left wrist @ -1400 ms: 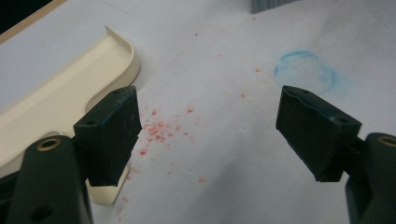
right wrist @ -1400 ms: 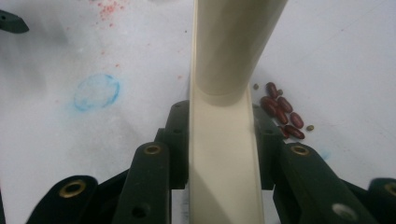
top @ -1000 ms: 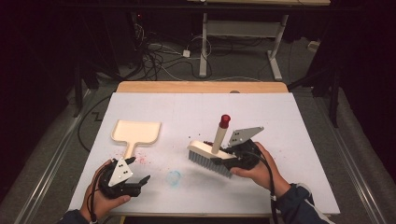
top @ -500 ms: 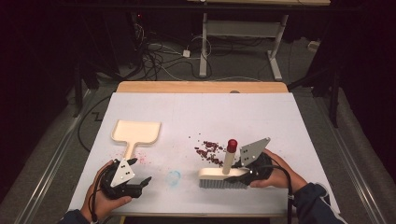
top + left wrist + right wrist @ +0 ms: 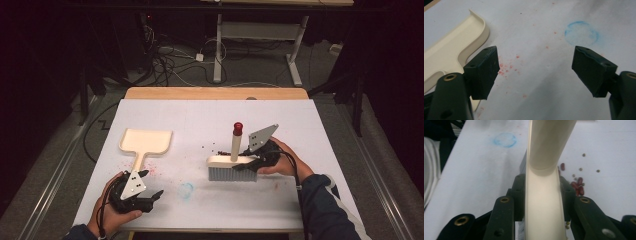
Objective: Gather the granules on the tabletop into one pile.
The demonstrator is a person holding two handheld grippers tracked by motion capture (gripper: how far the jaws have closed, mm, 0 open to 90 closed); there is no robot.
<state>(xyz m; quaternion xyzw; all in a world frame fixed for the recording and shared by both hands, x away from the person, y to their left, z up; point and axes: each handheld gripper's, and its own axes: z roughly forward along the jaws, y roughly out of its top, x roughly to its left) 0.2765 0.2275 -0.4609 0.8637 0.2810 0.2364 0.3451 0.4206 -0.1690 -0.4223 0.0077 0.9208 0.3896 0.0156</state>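
A white sheet covers the table (image 5: 310,130), with dark floor and cables behind it. The right gripper (image 5: 252,161) has its jaws clamped on the cream back of a brush (image 5: 231,166), whose bristles rest on the sheet and whose red-tipped handle (image 5: 236,140) rises just beside the jaws. In the right gripper view, red beans (image 5: 577,185) and small dark seeds lie scattered just past the brush, to the right of the jaws. The left gripper (image 5: 142,196) sits near the table's front edge, jaws spread wide and holding nothing. A cream dustpan (image 5: 145,142) lies just beyond its left jaw; a blue ring mark (image 5: 581,33) sits ahead of its right jaw.
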